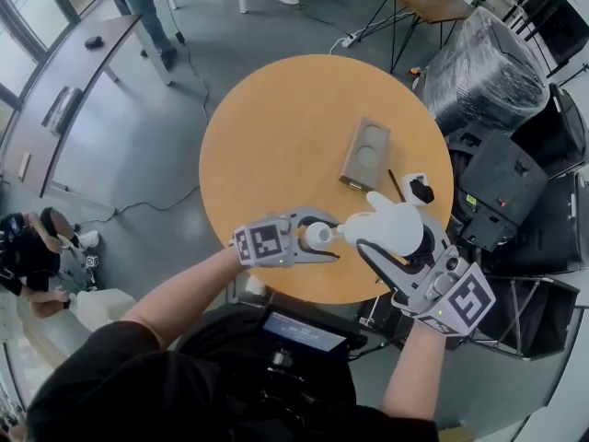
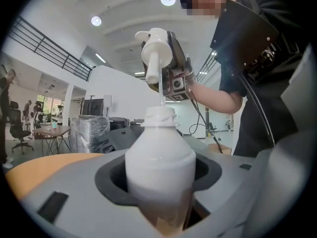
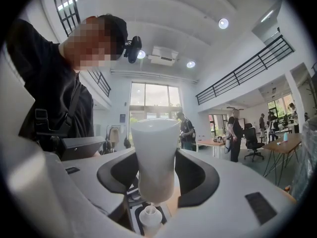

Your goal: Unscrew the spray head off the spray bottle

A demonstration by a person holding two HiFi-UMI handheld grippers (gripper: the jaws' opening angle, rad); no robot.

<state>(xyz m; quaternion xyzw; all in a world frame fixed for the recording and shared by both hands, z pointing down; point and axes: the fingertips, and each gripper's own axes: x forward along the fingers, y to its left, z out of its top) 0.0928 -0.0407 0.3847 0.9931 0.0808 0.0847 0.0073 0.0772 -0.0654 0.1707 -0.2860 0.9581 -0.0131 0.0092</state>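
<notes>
My left gripper (image 1: pixel 308 242) (image 2: pixel 158 182) is shut on the white spray bottle (image 1: pixel 317 237) (image 2: pixel 159 167), whose threaded neck stands bare. The white spray head (image 1: pixel 391 224) (image 2: pixel 156 53) (image 3: pixel 154 157) is off the neck and a little way from it, with my right gripper (image 1: pixel 386 239) (image 3: pixel 156 177) (image 2: pixel 176 78) shut on it. A thin dip tube (image 2: pixel 162 95) still runs from the head into the bottle's mouth. In the right gripper view the bottle's open neck (image 3: pixel 148 218) shows just beyond the head. Both are held over the near edge of the round table (image 1: pixel 276 136).
On the table lie a flat brown block (image 1: pixel 365 153), a pen (image 1: pixel 396 184) and a small white-and-black piece (image 1: pixel 417 190). Black cases (image 1: pixel 502 187) and a plastic-wrapped bundle (image 1: pixel 488 72) stand to the right. People stand further off in the room.
</notes>
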